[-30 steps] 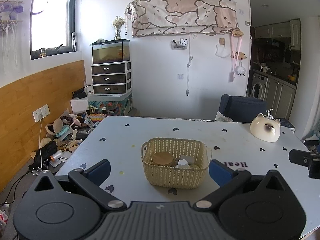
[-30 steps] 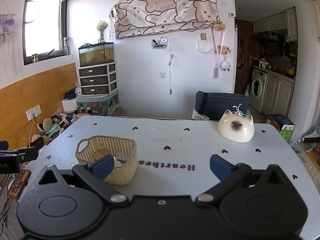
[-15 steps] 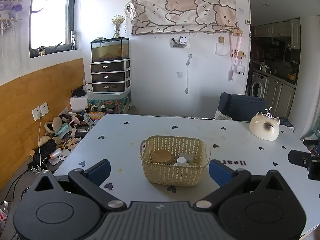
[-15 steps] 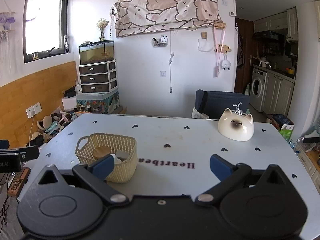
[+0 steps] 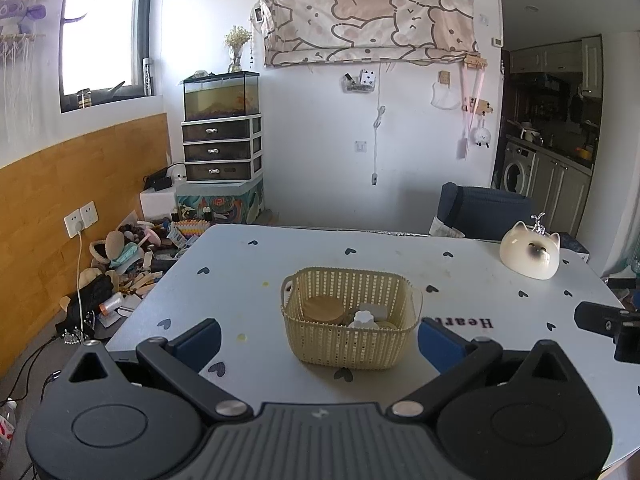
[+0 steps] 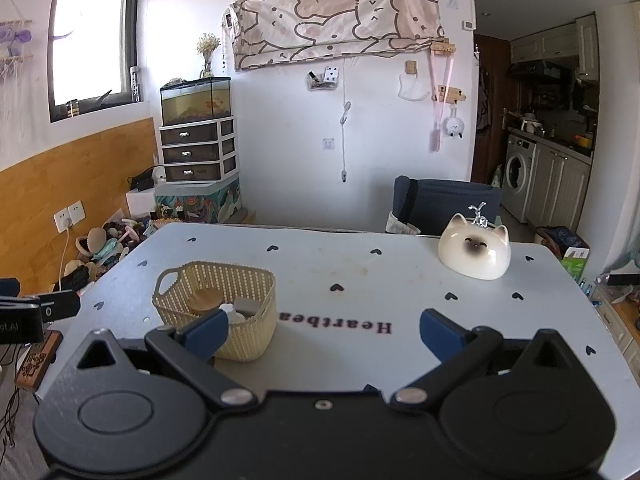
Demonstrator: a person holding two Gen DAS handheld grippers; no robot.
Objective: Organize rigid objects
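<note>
The left gripper is held level above the near edge of the surface, fingers spread wide and empty, pointing at the basket, which stands just ahead between the fingertips' lines. The basket holds a wooden lid and a white flower piece. The right gripper is also level, wide apart, holding nothing, the basket beside its left finger. A cat figurine sits near the far right corner.

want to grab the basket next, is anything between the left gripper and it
Nothing visible. The open left gripper faces the cream woven plastic basket squarely, with only bare heart-print white tabletop between them. The white ceramic cat figurine sits far off to the right.
</note>
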